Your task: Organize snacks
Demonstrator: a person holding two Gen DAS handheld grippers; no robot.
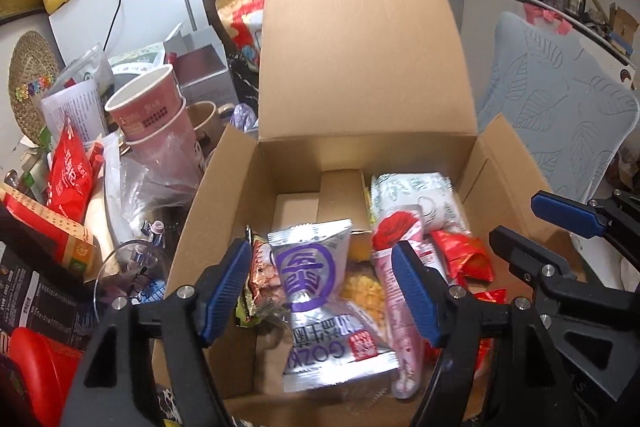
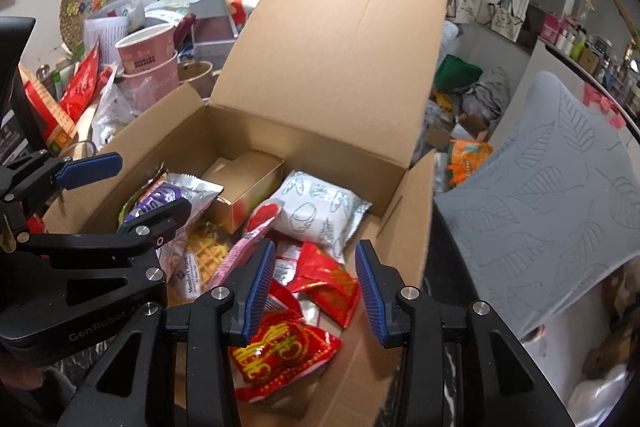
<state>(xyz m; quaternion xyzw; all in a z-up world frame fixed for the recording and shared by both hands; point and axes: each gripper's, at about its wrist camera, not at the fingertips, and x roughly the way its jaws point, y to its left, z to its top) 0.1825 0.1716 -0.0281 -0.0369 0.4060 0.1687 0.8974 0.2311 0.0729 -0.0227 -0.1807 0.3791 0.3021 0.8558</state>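
An open cardboard box (image 1: 224,195) holds several snack packets. My left gripper (image 1: 320,291) hangs open over its near left part, and below the gap lies a silver packet with a purple emblem (image 1: 320,339), with neither pad touching it. A pink stick packet (image 1: 400,307) lies to its right and a white packet (image 1: 416,195) sits further back. My right gripper (image 2: 316,291) is open above the box's near right part, over red packets (image 2: 280,355) that lie loose. The white packet (image 2: 320,211) and a small brown carton (image 2: 248,187) lie beyond it.
The box lid (image 1: 360,47) stands upright at the back. Left of the box are stacked pink paper cups (image 1: 148,111), red packets (image 1: 68,175) and clutter. A grey leaf-patterned cushion (image 2: 560,211) stands close on the right. Each gripper shows at the edge of the other's view.
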